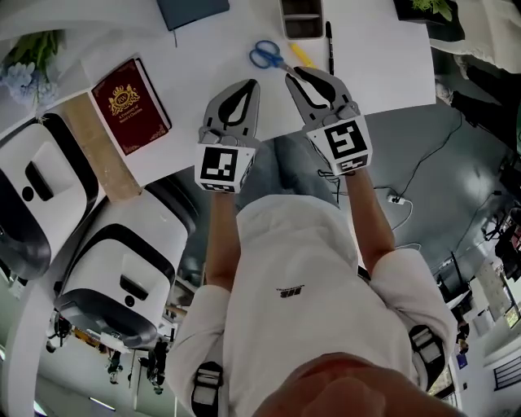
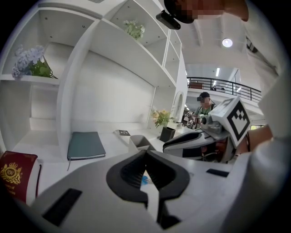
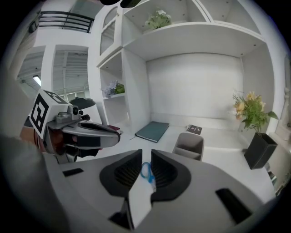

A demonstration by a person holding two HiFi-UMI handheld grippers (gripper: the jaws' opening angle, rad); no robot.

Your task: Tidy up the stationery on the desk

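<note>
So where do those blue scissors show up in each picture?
Head view: the scissors lie top centre on the white desk.
Left gripper view: only a blue sliver, low centre.
Right gripper view: blue handles, just below centre.
Shared landmark: the teal notebook.

Up ahead, a white shelving unit climbs over the white desk, with a plain white back wall inside its big bay and flowers in a black pot at the right end. Down below there's grey floor, and a white cable trails across it (ending at a small white block). Off to the side the hall opens up, where a round ceiling light glows above a dark mezzanine railing.
</note>
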